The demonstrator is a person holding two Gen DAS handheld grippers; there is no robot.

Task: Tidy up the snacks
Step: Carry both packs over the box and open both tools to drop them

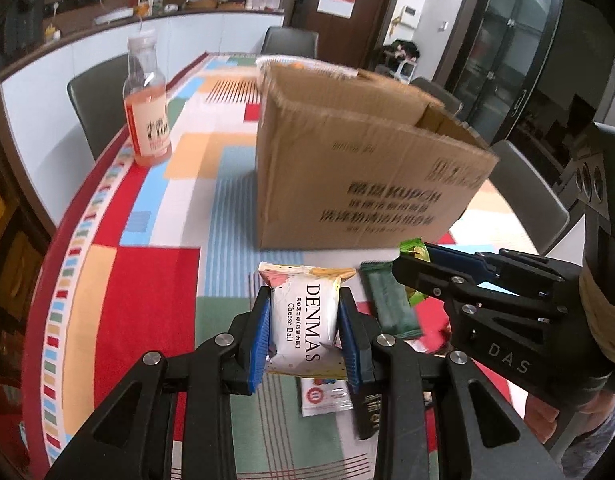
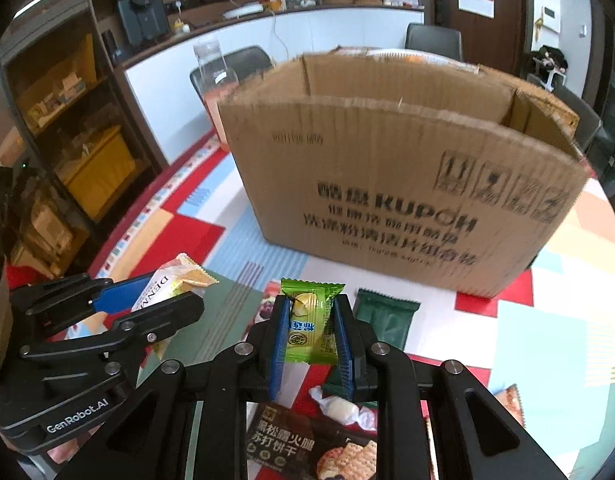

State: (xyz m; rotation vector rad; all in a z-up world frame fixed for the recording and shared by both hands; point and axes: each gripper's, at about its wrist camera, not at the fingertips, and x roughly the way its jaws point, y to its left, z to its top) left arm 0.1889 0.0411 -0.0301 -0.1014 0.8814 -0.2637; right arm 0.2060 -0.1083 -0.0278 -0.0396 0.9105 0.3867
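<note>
My left gripper [image 1: 305,312] is shut on a white DENMAS Cheese Ball packet [image 1: 305,316], held above the table in front of the open cardboard box [image 1: 359,168]. My right gripper [image 2: 309,320] is shut on a green snack packet [image 2: 309,320], also short of the box [image 2: 407,184]. Each gripper shows in the other's view: the right gripper [image 1: 417,264] to the right with the green packet [image 1: 413,249], the left gripper [image 2: 163,292] to the left with the white packet [image 2: 175,280]. A dark green packet [image 1: 389,304] [image 2: 383,320] lies on the table between them.
A bottle of pink drink [image 1: 147,112] stands at the left of the colourful tablecloth [image 1: 147,280]. A black cracker pack [image 2: 307,448], a white wrapped candy [image 2: 341,408] and a white-red packet [image 1: 325,396] lie near me. Grey chairs [image 1: 93,104] surround the table.
</note>
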